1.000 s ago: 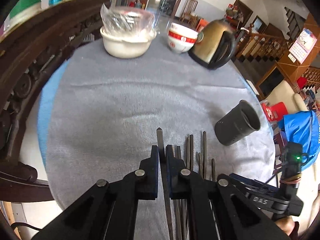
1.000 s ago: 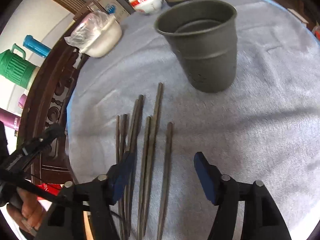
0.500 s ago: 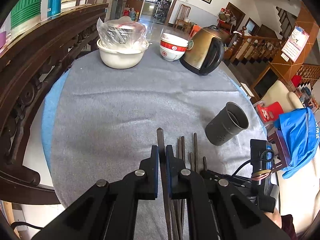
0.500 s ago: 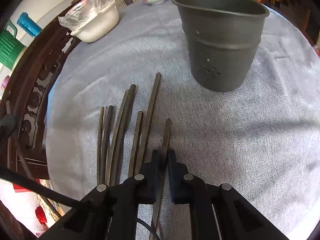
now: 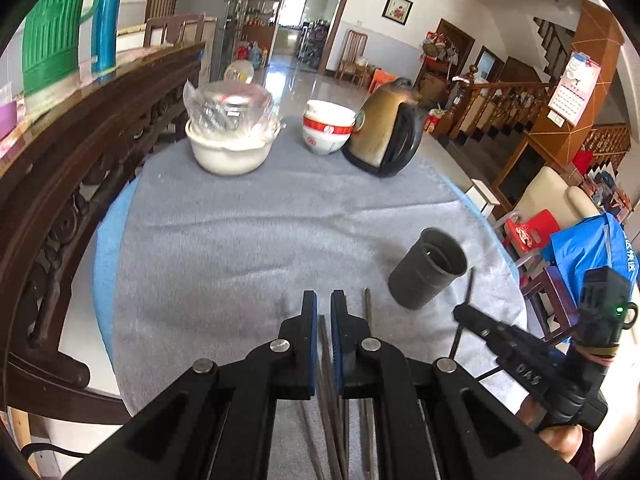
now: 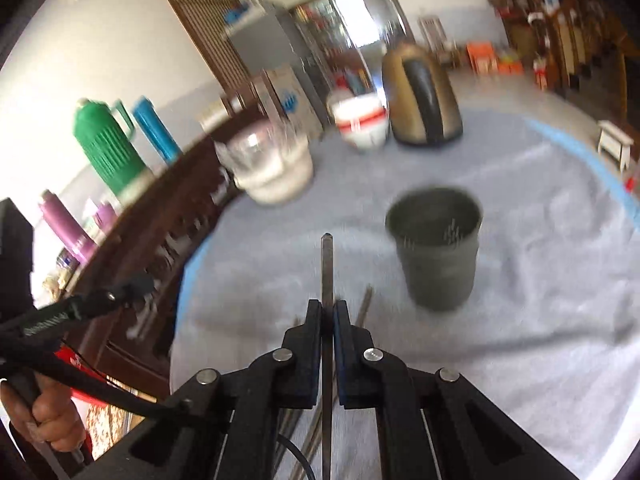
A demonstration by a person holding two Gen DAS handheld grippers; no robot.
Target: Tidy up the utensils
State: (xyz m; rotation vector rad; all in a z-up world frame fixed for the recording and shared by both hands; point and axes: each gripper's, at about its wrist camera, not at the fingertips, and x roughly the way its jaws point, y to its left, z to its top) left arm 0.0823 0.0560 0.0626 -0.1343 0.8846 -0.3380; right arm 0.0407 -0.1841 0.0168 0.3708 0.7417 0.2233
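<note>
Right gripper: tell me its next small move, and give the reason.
Probably carry it forward and to the right until the chopstick's tip is over the dark holder's open mouth. The right gripper is shut on that one chopstick, already raised off the grey cloth, and the holder stands upright just ahead on the right, apparently empty.

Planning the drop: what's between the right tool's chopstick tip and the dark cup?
Only bare grey cloth, in the right wrist view, separates the chopstick from the cup.

Both hand-held grippers are being held tilted downward: the left hand-held gripper (image 5: 323, 308) with jaws nearly closed, the right hand-held gripper (image 6: 327, 316) clamped tight.
</note>
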